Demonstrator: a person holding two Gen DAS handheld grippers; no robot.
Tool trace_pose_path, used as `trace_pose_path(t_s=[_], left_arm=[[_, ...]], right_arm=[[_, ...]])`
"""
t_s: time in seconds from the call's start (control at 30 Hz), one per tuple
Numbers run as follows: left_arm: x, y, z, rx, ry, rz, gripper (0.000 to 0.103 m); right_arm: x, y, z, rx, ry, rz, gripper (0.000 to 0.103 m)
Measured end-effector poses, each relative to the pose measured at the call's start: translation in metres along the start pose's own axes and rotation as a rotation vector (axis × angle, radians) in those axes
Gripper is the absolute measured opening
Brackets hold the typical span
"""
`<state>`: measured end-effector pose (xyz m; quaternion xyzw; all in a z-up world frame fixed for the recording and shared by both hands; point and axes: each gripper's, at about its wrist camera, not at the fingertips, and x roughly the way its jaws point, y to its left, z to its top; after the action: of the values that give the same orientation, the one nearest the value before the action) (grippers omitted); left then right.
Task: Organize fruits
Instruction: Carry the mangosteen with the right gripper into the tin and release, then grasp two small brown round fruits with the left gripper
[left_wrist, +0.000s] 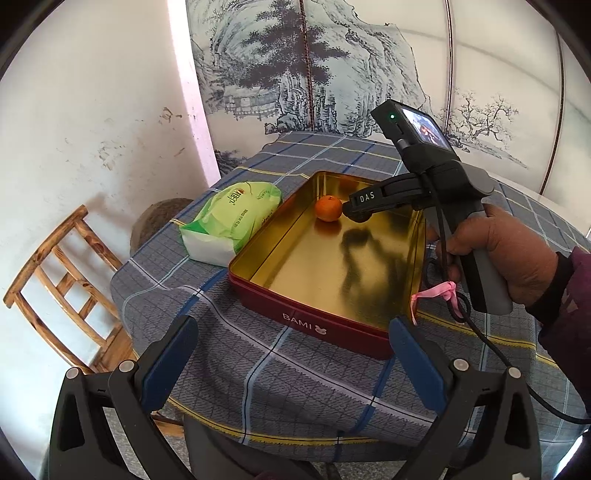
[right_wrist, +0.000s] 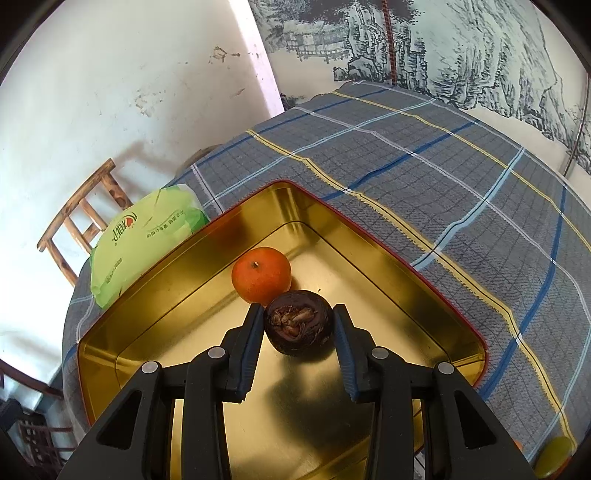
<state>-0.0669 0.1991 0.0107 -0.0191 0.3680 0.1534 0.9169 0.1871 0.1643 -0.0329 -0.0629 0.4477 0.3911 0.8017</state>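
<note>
Fingers (right_wrist: 255, 332) of the right gripper (right_wrist: 298, 328) hug a brown water chestnut (right_wrist: 299, 326) inside the gold tin (right_wrist: 155, 314), beside the orange (right_wrist: 261, 274). It looks hard and round (may roll), so hold its sides. The left gripper (left_wrist: 291, 354) hangs wide apart, holding nothing.

Green tissue pack (left_wrist: 231, 218) on plaid tablecloth (left_wrist: 303, 369); wooden chair (left_wrist: 62, 280) beside table; ink landscape mural (left_wrist: 314, 66) on wall behind.
</note>
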Motion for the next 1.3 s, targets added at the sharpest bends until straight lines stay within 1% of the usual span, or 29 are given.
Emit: trace_pose_path(t_s=[0.3, 0.53, 0.67, 0.73, 0.8, 0.9, 0.93, 0.97, 1.0, 1.03, 1.13, 1.17, 1.23, 1.27, 1.3], left_arm=[[0.001, -0.002, 0.000, 0.005, 0.006, -0.005, 0.102], [0.002, -0.004, 0.000, 0.001, 0.015, -0.011, 0.102], [0.001, -0.006, 0.000, 0.011, 0.008, -0.010, 0.102], [-0.001, -0.008, 0.000, 0.021, -0.001, -0.020, 0.102], [-0.005, -0.012, 0.000, 0.042, -0.013, -0.042, 0.102], [-0.008, -0.023, -0.001, 0.097, -0.022, -0.095, 0.102], [-0.010, -0.029, -0.001, 0.128, -0.024, -0.124, 0.102], [-0.011, -0.035, -0.002, 0.148, -0.027, -0.144, 0.102], [-0.013, -0.040, -0.002, 0.165, -0.029, -0.170, 0.102], [-0.013, -0.046, -0.002, 0.181, -0.024, -0.209, 0.102], [-0.014, -0.064, 0.001, 0.226, 0.001, -0.329, 0.102], [-0.013, -0.071, 0.004, 0.243, 0.007, -0.355, 0.102], [-0.012, -0.085, 0.008, 0.282, 0.005, -0.394, 0.102], [-0.012, -0.094, 0.010, 0.312, 0.002, -0.428, 0.102], [-0.011, -0.100, 0.011, 0.333, -0.002, -0.442, 0.102]], right_arm=[[-0.010, -0.003, 0.003, 0.025, -0.040, 0.025, 0.041], [-0.030, 0.005, -0.001, 0.034, -0.083, 0.064, 0.047], [-0.056, 0.008, -0.014, 0.042, -0.116, 0.089, 0.049], [-0.081, 0.005, -0.029, 0.048, -0.159, 0.102, 0.049], [-0.112, -0.005, -0.051, 0.054, -0.213, 0.090, 0.049], [-0.157, -0.031, -0.092, 0.076, -0.277, 0.025, 0.050], [-0.171, -0.042, -0.106, 0.086, -0.288, -0.013, 0.050], [-0.186, -0.056, -0.124, 0.100, -0.295, -0.070, 0.050], [-0.199, -0.070, -0.141, 0.119, -0.297, -0.130, 0.050], [-0.208, -0.081, -0.153, 0.138, -0.297, -0.169, 0.050], [-0.237, -0.129, -0.203, 0.250, -0.288, -0.284, 0.050], [-0.245, -0.147, -0.222, 0.300, -0.276, -0.338, 0.050], [-0.254, -0.170, -0.247, 0.363, -0.266, -0.392, 0.050], [-0.258, -0.180, -0.258, 0.391, -0.264, -0.413, 0.050], [-0.262, -0.190, -0.270, 0.419, -0.263, -0.430, 0.050]])
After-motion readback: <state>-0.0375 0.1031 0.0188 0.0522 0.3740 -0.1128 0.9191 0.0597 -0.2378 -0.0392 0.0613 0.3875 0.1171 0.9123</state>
